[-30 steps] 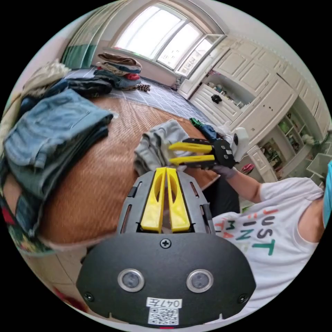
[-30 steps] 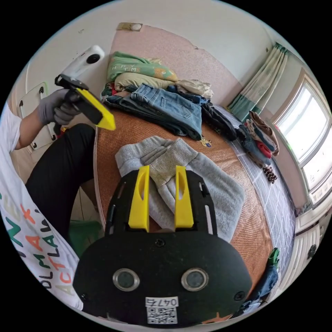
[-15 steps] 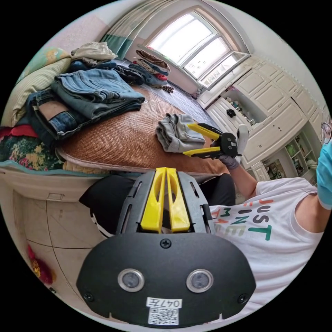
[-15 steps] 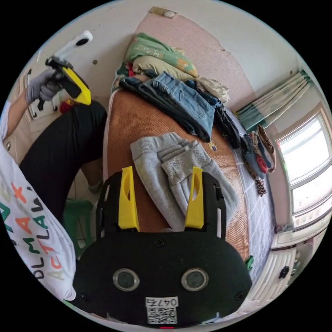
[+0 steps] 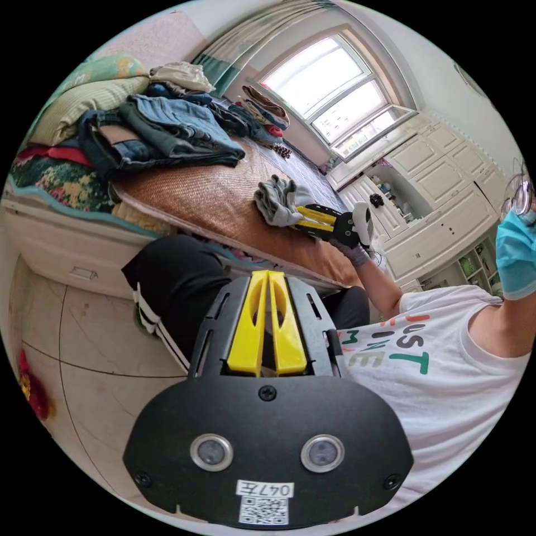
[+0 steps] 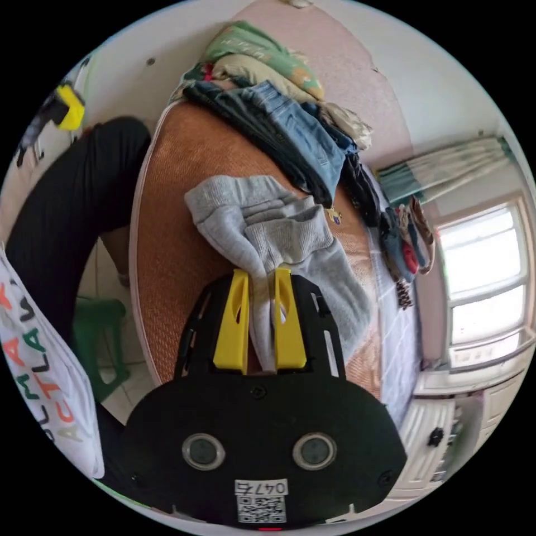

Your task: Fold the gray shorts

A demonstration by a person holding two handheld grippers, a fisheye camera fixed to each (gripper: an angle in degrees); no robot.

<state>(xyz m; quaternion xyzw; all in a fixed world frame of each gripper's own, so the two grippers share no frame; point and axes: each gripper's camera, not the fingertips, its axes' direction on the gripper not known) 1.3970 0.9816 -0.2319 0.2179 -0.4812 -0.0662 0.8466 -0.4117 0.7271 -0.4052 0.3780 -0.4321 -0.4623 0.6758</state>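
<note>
Since half a second ago my right gripper (image 6: 261,279) has clamped the bunched gray shorts (image 6: 273,234) on the mat (image 6: 167,223), left gripper (image 5: 268,279) together empty; folding remains.

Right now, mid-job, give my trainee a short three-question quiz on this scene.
1. True or false: the right tongs are shut on a bunch of the gray shorts.
2. What do the shorts lie on? A) the floor B) the woven mat C) a green stool
3. Fill in: the left tongs are held off the bed, jaws ____, holding nothing.

Key: 1 true; 2 B; 3 shut.
</note>
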